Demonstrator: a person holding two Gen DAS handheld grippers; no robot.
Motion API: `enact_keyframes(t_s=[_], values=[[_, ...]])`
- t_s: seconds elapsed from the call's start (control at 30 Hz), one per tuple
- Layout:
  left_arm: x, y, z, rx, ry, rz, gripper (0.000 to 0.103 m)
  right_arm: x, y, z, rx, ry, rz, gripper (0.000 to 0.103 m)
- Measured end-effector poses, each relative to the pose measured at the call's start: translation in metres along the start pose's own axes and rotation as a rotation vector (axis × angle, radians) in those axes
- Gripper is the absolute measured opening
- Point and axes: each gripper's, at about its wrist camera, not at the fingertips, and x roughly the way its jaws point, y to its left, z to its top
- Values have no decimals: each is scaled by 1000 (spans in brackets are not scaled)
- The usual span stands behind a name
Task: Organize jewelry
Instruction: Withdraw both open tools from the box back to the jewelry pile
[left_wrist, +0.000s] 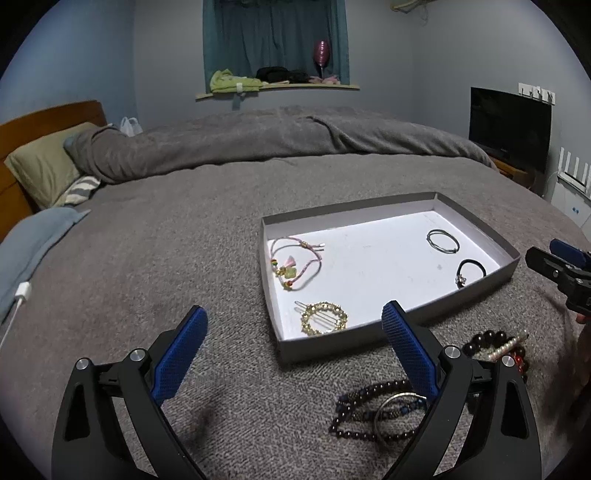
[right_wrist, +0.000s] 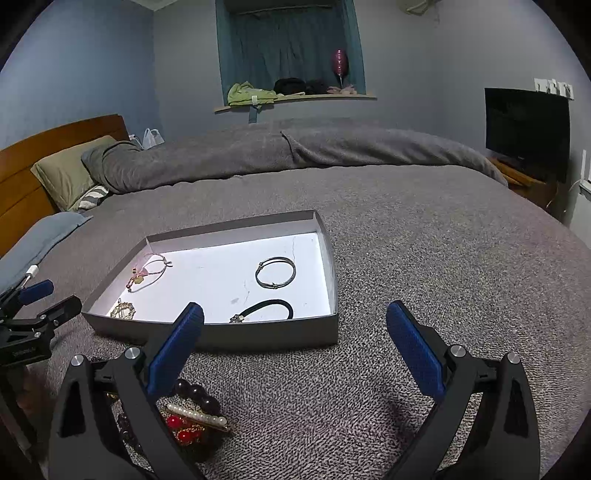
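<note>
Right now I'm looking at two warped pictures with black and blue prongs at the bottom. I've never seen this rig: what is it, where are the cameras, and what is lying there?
No robot here: a person holds a two-finger gripper in each hand, and a fisheye camera on each looks forward along its blue-padded fingers. One picture comes from the left gripper, the other from the right gripper. Both are open and hold nothing.

They hover over a grey bed cover. On it sits a shallow box holding a pink cord bracelet, a gold round hair clip, a silver bangle and a black hair tie. Outside the box, near the grippers, lie dark bead bracelets, a pearl clip and red beads.
</note>
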Motion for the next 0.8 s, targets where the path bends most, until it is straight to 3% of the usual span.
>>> enact_keyframes(t_s=[0.8], values=[[-27,-2,-37,-2,34,-54,95,-31,-11,-28,1,17,-8,98]])
